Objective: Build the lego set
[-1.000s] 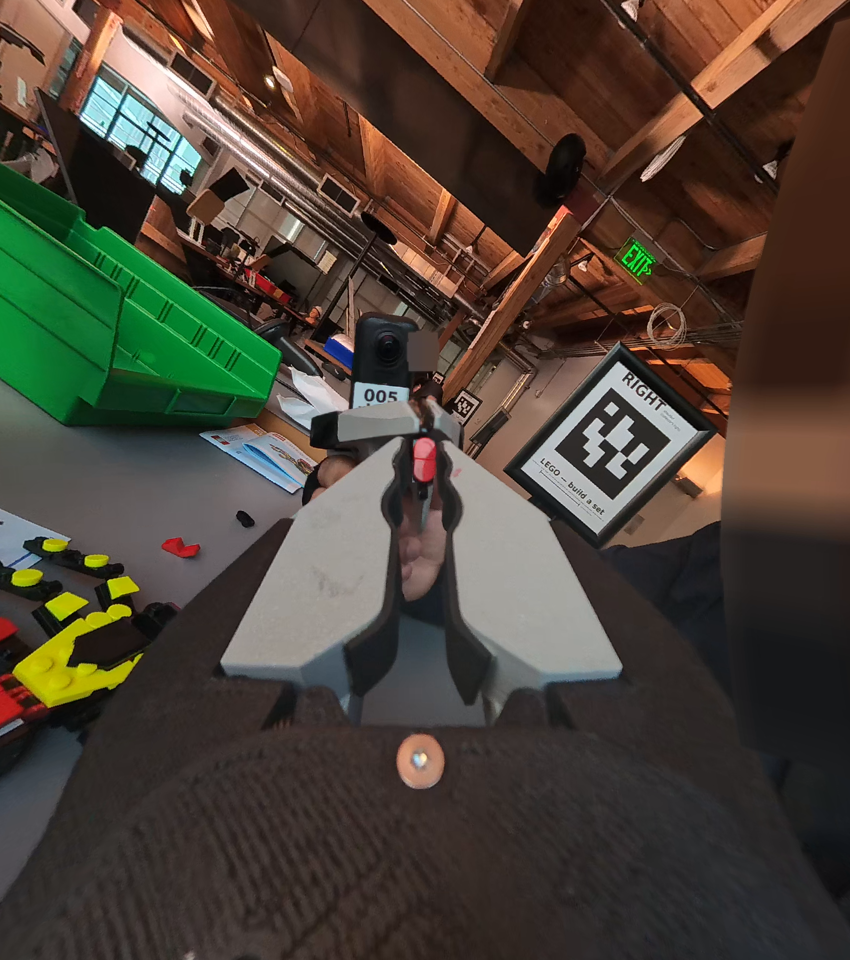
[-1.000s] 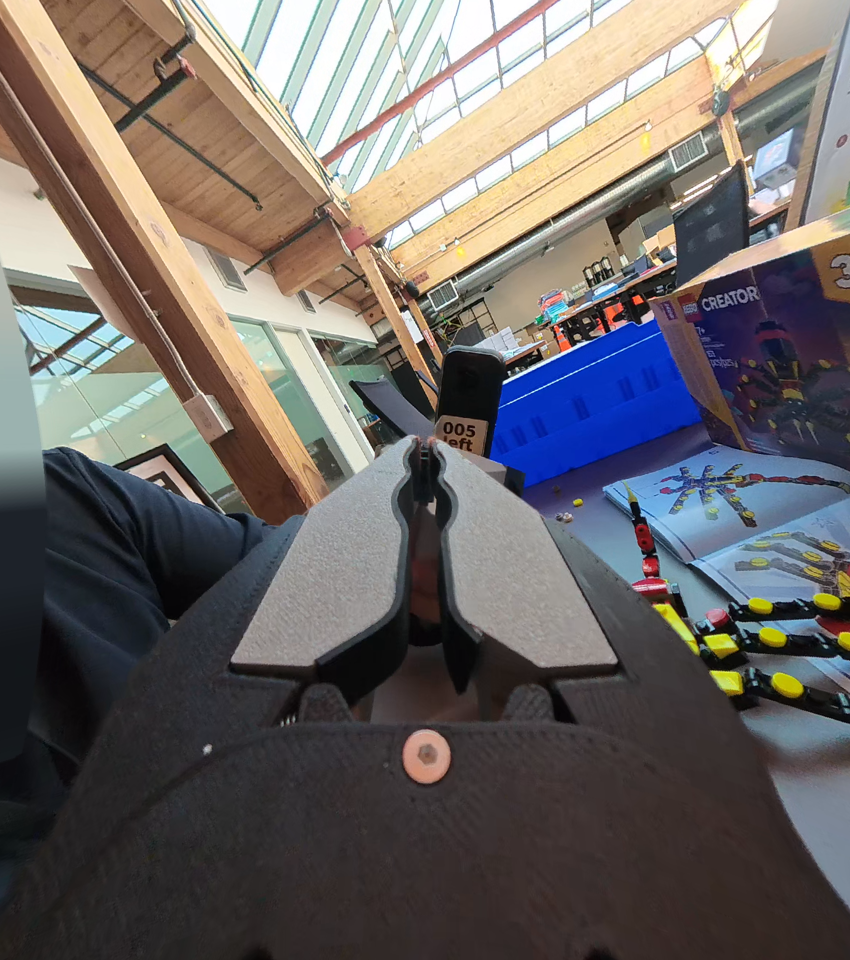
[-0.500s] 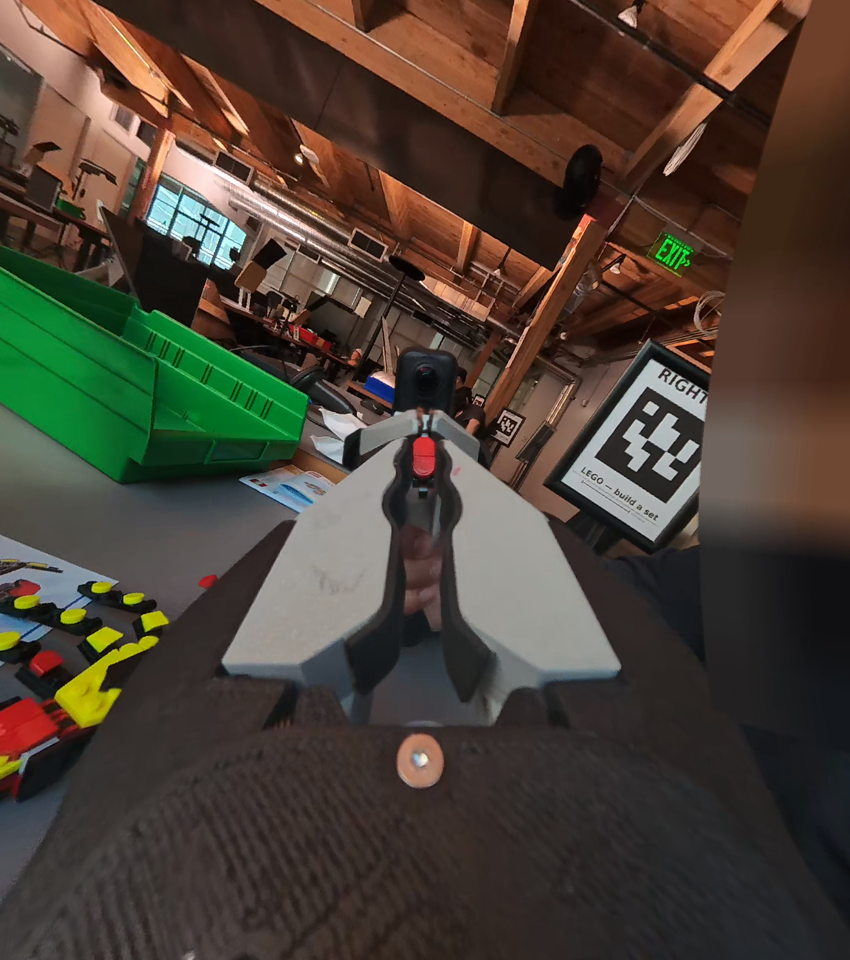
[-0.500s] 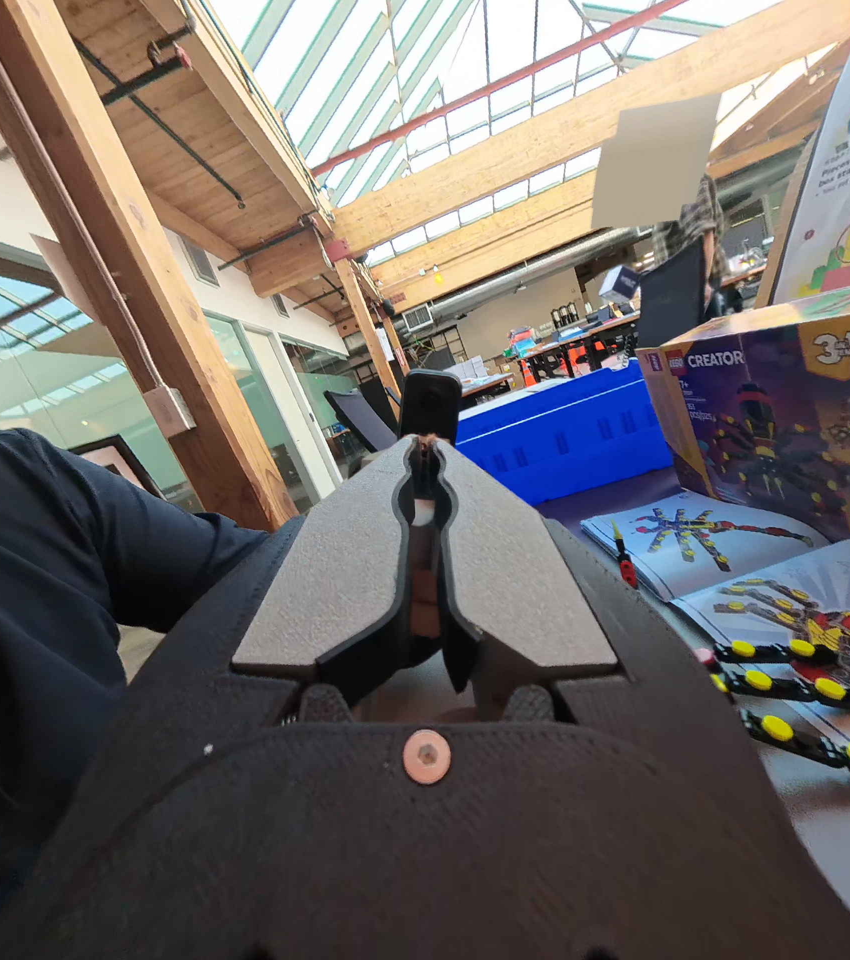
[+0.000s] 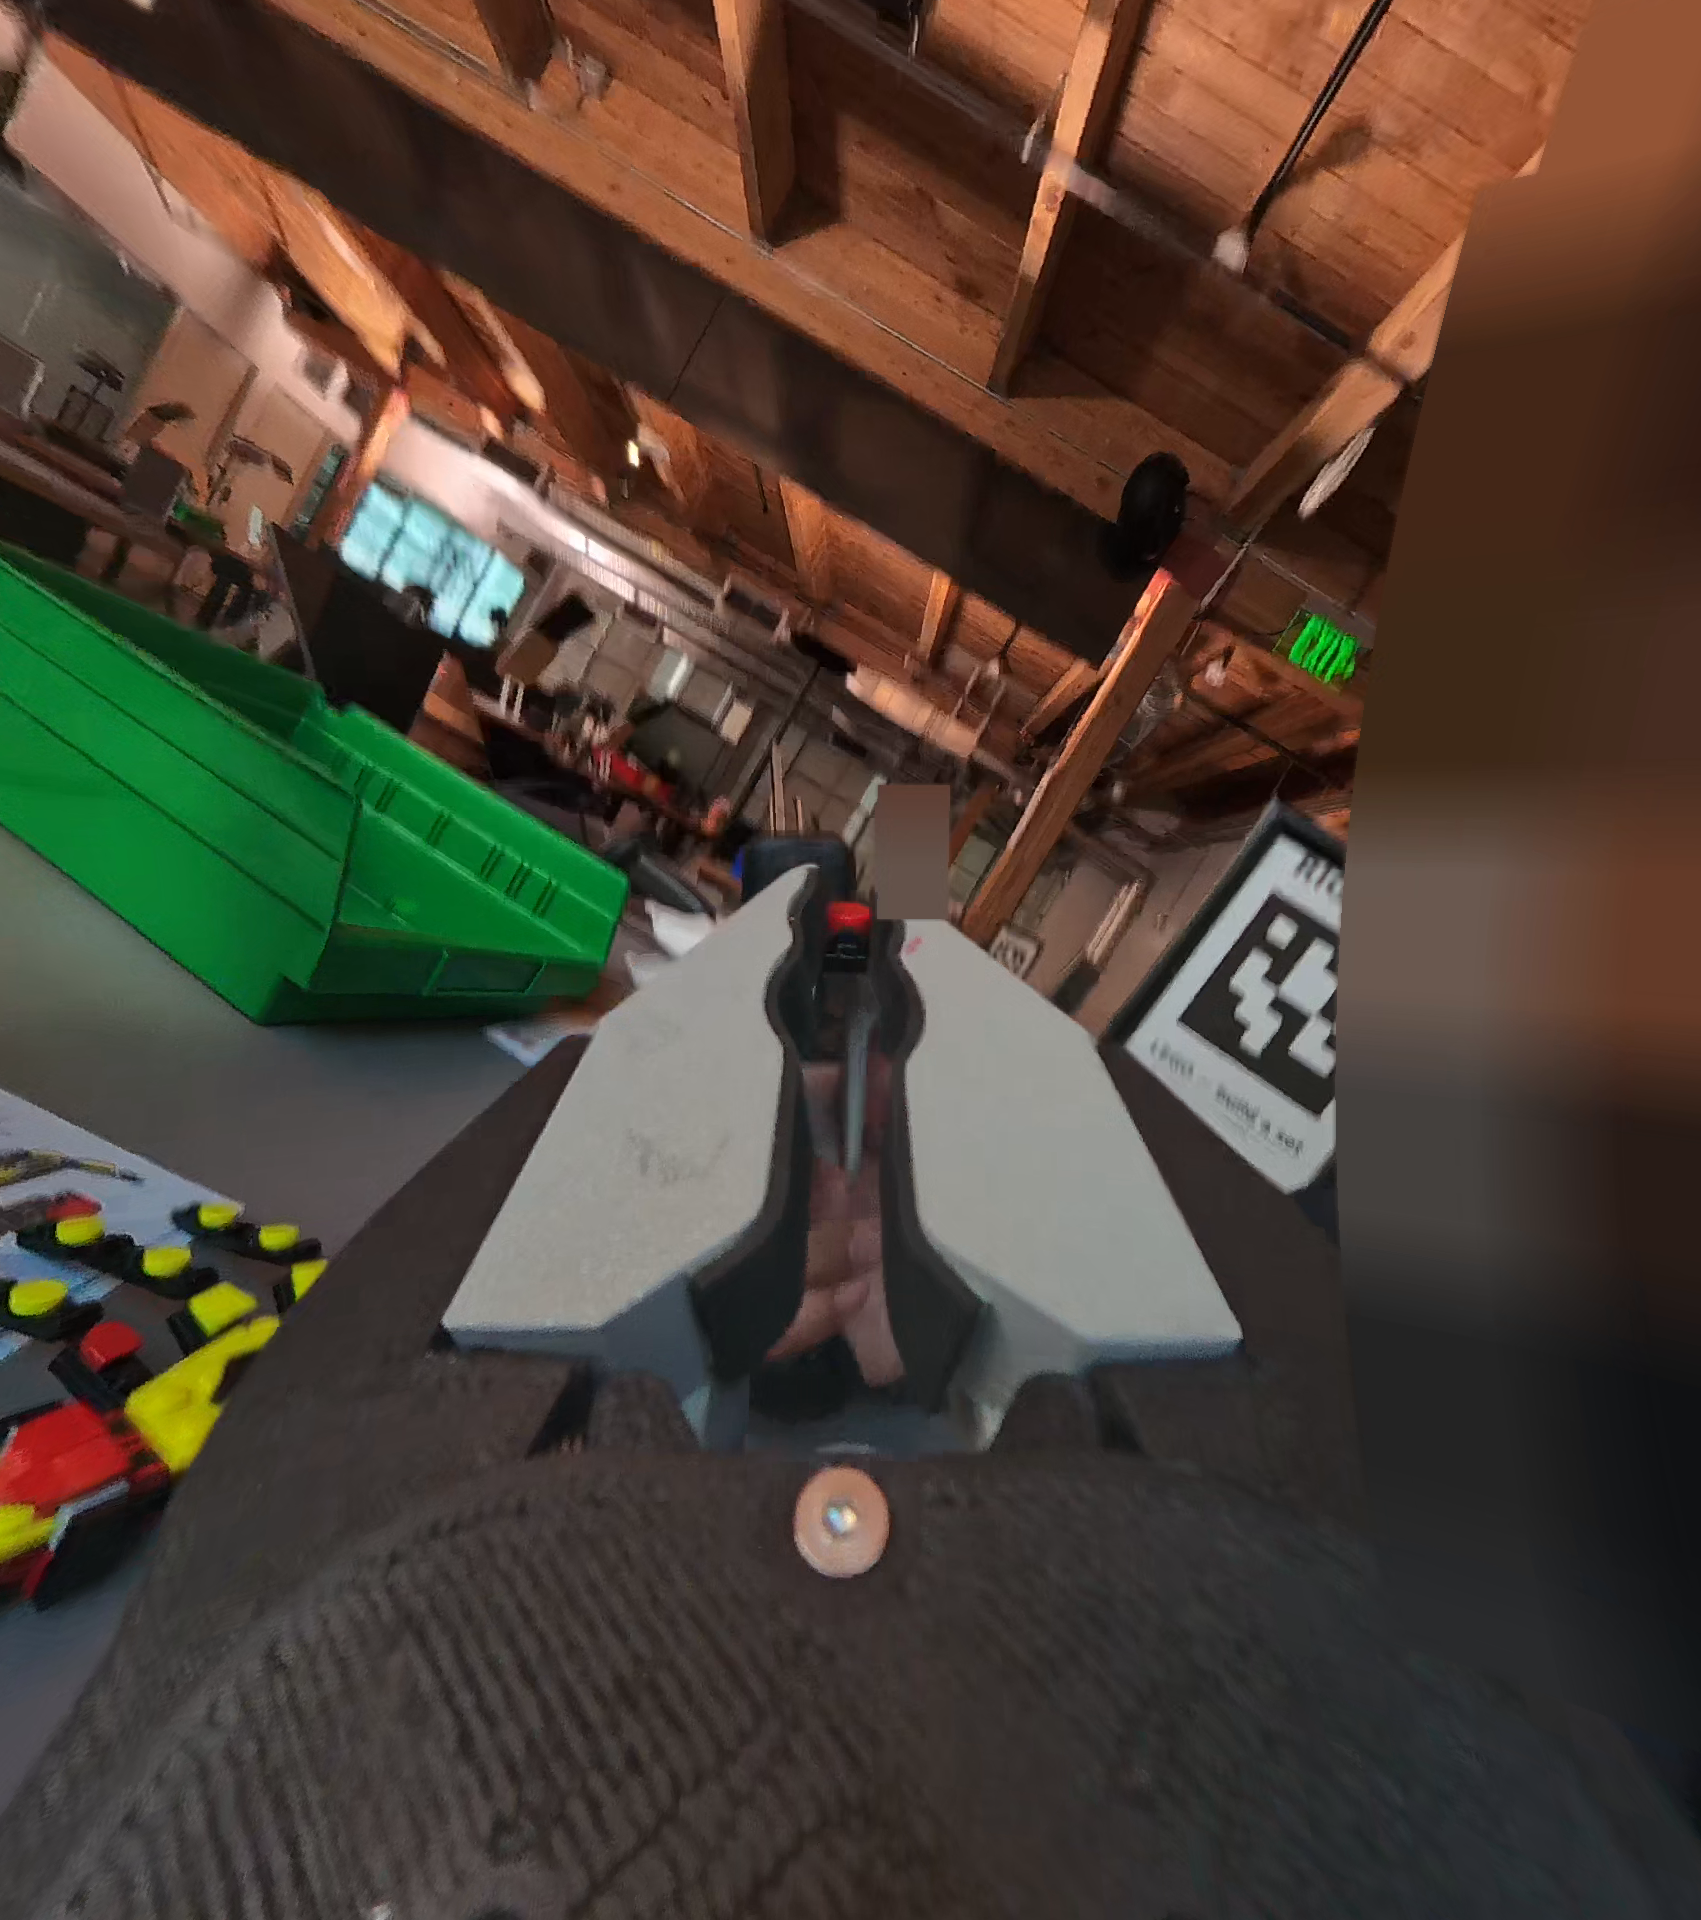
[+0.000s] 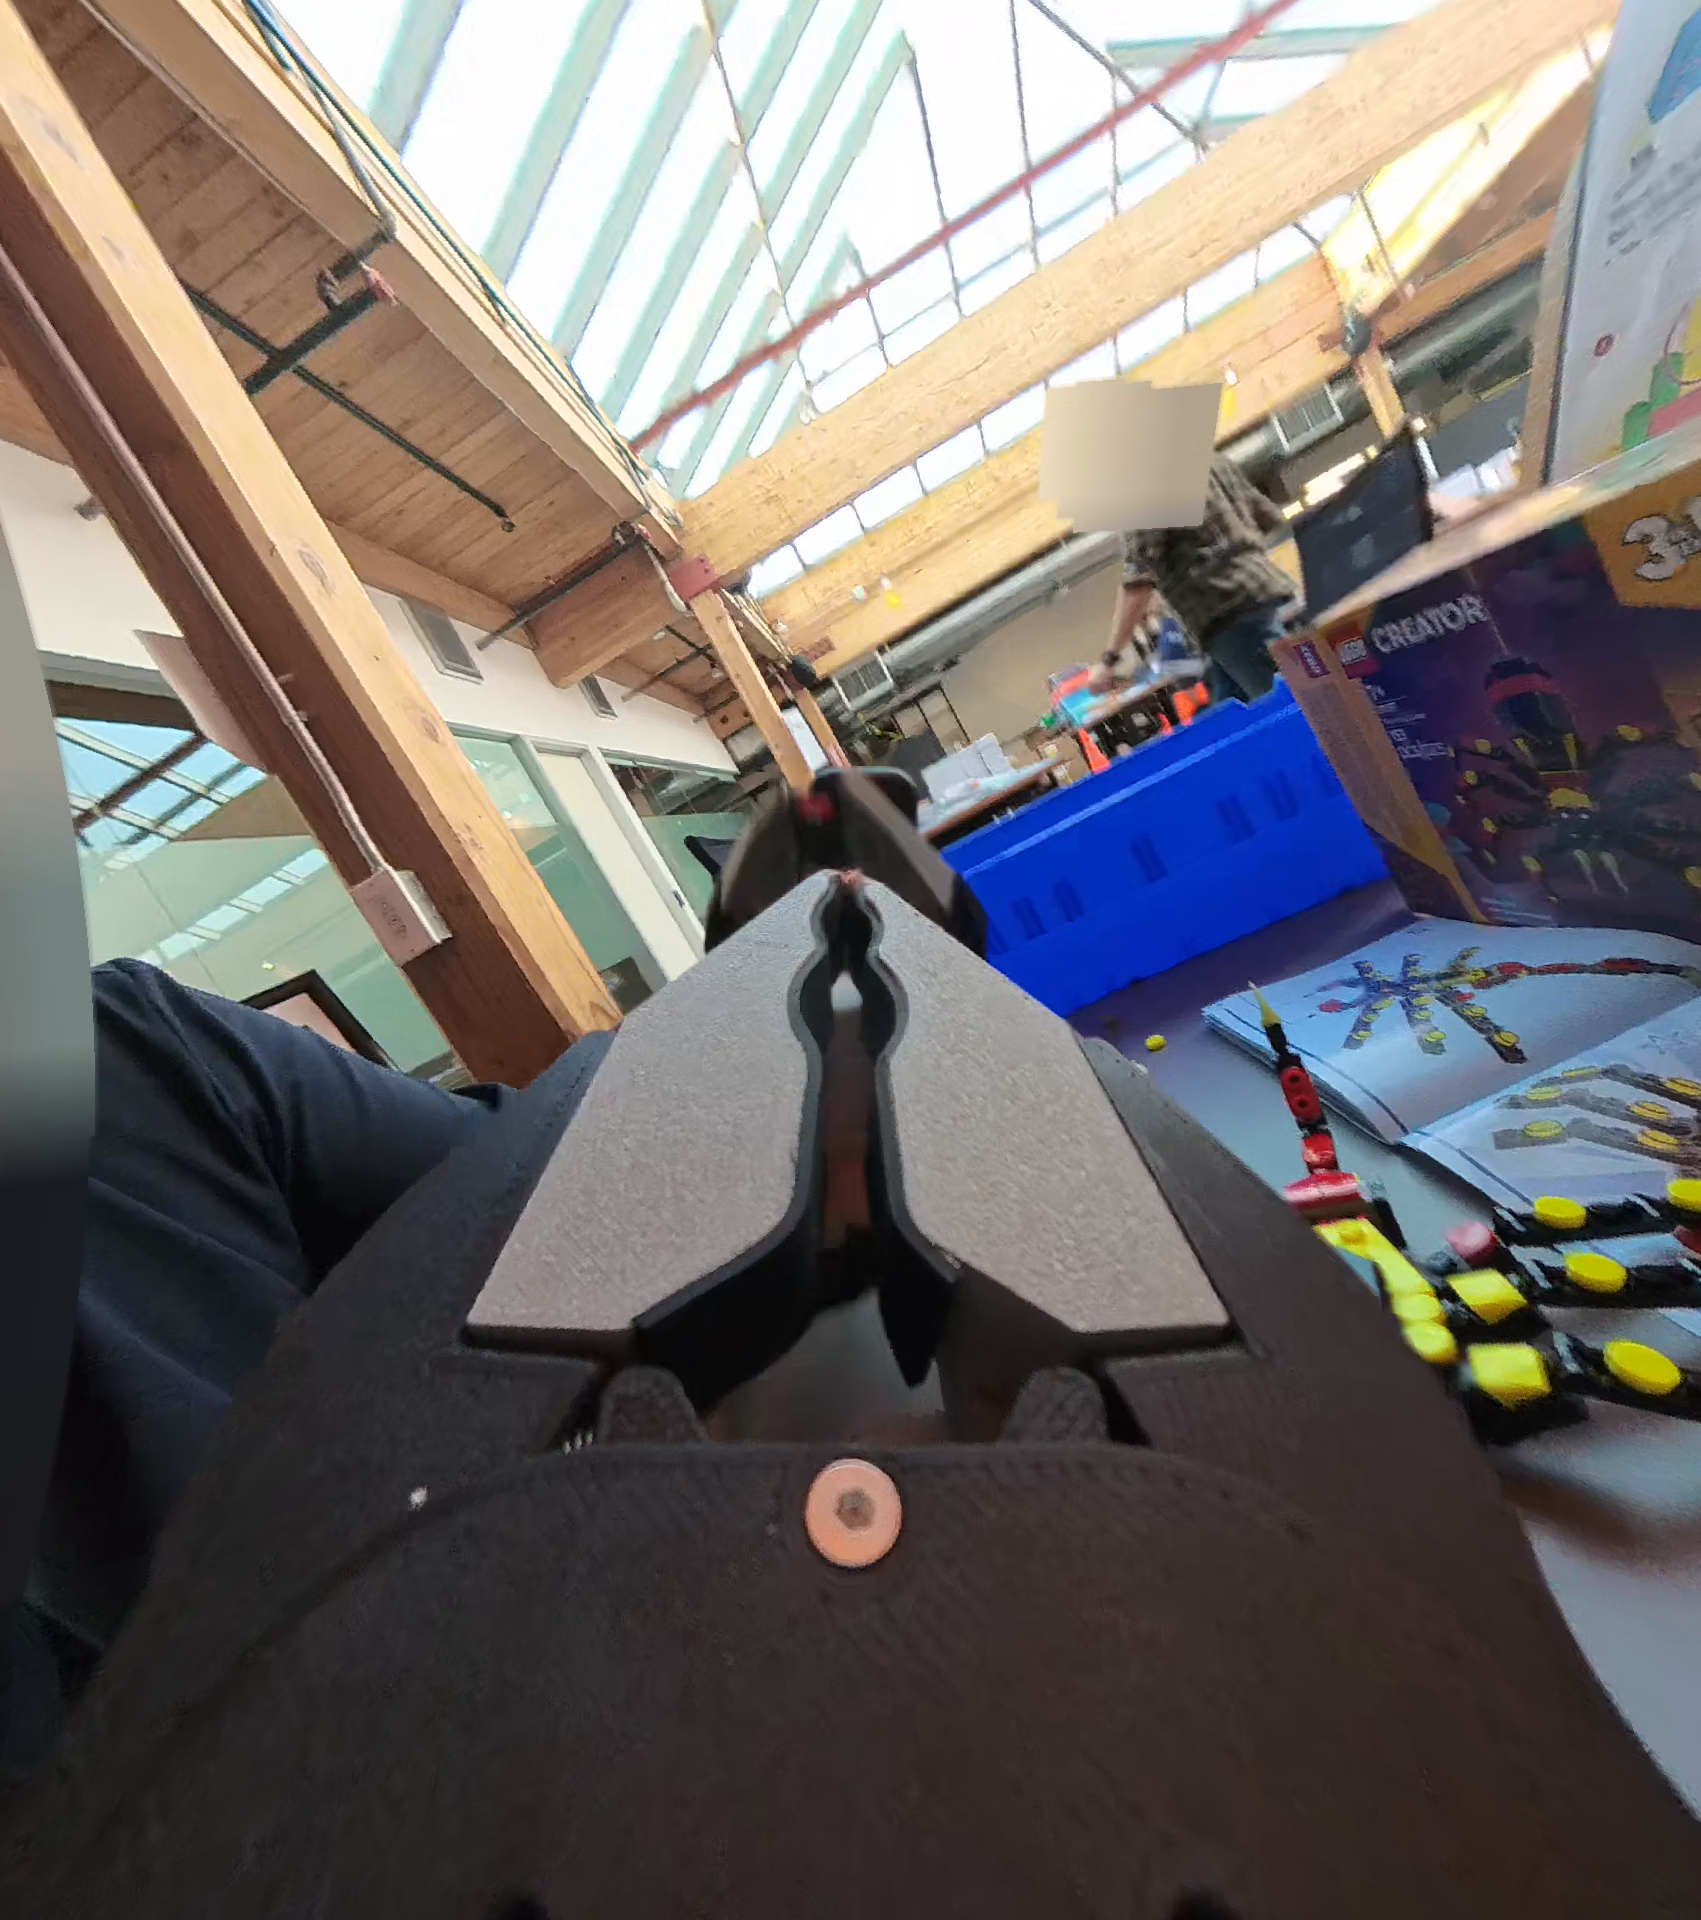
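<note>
My left gripper (image 5: 846, 925) has light grey fingers and is shut on a small red and black lego piece (image 5: 846, 920). A thin dark spike (image 5: 856, 1081) hangs from the piece between the jaws. My right gripper (image 6: 841, 894) has dark grey fingers and is shut, with only a reddish speck at its tips. The two grippers face each other tip to tip above the table. The left one shows just beyond the right one's tips (image 6: 856, 831). The part-built red, yellow and black lego model (image 5: 67, 1455) lies at the lower left, and its yellow-studded black legs (image 6: 1604, 1278) show at the right.
A green bin (image 5: 254, 810) stands at the back left, and a blue bin (image 6: 1168, 862) and the lego box (image 6: 1573, 748) at the back right. Open instruction booklets (image 6: 1448, 997) lie under the legs. A framed marker sign (image 5: 1261, 997) stands nearby. A person (image 6: 1210, 592) stands far off. The grippers are tip to tip, or close to it.
Both grippers stayed shut and tip to tip while both views swung and blurred. The left gripper still holds the red piece. The model now sits nearer in the right wrist view.
</note>
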